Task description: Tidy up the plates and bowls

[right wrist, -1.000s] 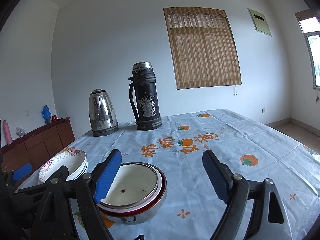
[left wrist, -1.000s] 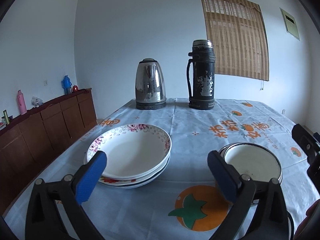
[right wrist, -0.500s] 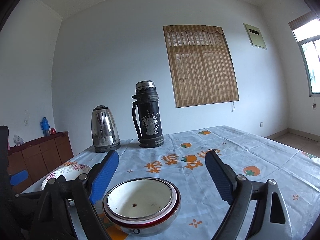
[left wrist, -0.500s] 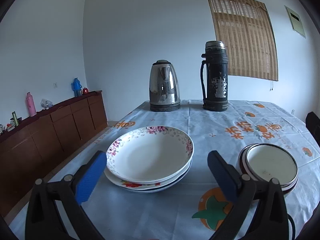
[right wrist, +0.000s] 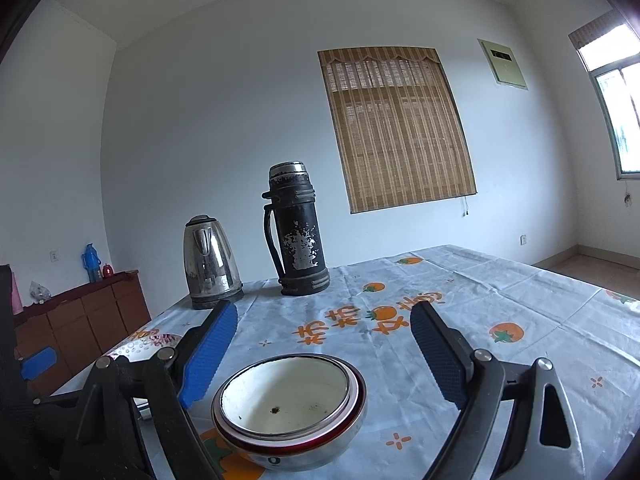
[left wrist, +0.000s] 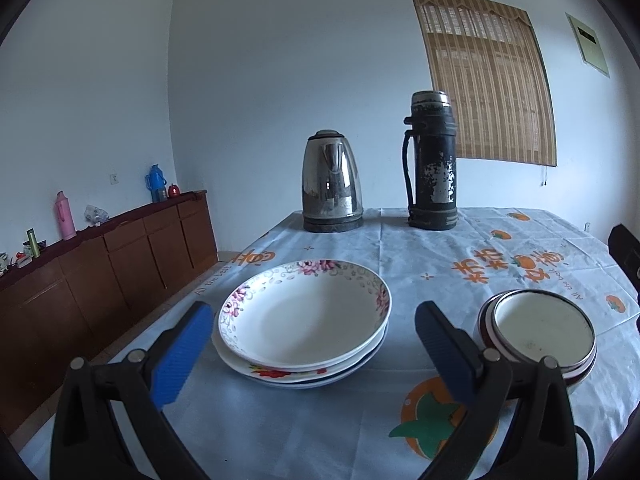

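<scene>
while both claws hang empty over the tabletop (left wrist: 400, 248), the stacked enamel bowls (right wrist: 290, 408) sit straight ahead of the right claw (right wrist: 320, 356), low between its blue pads, which stand wide apart and touch nothing. the left claw (left wrist: 312, 356), also spread, faces the stack of floral plates (left wrist: 308, 320), just beyond its pads. bowls lie to the right of the plates, near but apart. being round, neither stack has a long axis; i judge each claw nearest its own stack.
</scene>
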